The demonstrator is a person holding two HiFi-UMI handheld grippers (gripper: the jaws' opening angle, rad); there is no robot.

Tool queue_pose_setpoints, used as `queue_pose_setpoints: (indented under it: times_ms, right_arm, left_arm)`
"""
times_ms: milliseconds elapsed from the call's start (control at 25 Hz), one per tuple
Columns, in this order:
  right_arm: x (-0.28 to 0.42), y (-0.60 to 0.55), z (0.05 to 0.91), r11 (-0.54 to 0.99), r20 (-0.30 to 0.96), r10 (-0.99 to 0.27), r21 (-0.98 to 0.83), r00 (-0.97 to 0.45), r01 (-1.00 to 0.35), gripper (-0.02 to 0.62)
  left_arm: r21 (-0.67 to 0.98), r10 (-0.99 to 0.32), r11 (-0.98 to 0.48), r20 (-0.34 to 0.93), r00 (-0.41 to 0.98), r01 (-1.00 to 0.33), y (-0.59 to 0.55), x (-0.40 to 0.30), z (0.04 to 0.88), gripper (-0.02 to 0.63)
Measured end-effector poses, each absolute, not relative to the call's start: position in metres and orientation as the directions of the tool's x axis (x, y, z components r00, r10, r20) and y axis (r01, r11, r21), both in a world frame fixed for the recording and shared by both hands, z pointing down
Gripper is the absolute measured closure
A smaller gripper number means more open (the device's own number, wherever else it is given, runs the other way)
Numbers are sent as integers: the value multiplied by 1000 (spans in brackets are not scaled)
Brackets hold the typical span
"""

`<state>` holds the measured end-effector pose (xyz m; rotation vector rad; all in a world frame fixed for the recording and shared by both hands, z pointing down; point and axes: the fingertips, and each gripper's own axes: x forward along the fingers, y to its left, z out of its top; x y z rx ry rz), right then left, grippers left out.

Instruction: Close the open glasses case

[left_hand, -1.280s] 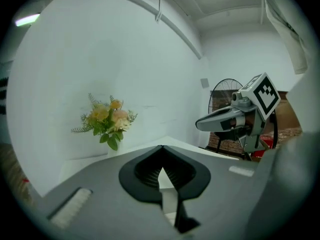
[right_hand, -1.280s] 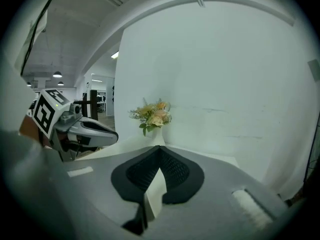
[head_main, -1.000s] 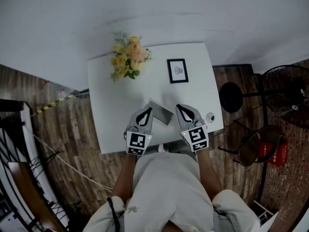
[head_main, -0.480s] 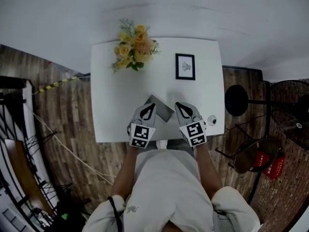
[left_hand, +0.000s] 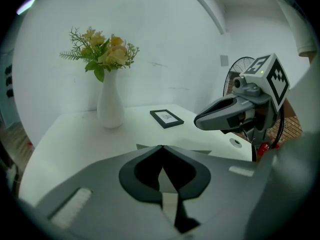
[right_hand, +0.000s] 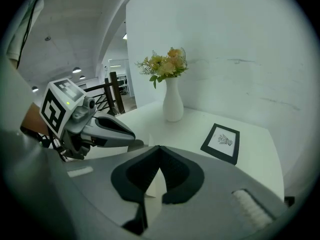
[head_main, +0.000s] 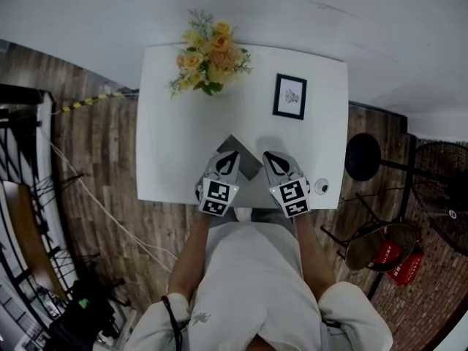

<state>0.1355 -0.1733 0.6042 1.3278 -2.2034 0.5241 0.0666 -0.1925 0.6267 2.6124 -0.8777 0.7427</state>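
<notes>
The left tongs [head_main: 230, 156] and the right tongs [head_main: 269, 157], both clenched on nothing, hover at the near edge of the white rectangular worktop [head_main: 175, 123]. The open grey glasses case [head_main: 245, 164] lies between them; whether they touch it cannot be told.

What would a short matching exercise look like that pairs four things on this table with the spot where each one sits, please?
Things:
1. vase of flowers
2. picture frame
3. glasses case
4. small round white thing

Places:
A. near right corner
B. far left
C. near edge, middle
D. far right, lying flat

Pairs: 1-B, 2-D, 3-C, 4-A
</notes>
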Motion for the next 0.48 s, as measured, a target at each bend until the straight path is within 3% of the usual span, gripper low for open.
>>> queue_pose_setpoints:
  times_ms: [480]
  right_arm:
    - [136,-168,637,470,650,-637,-98,-414,-877,592]
  left_arm:
    - [125,-431,-774,613,662,-620,-181,83,659,586]
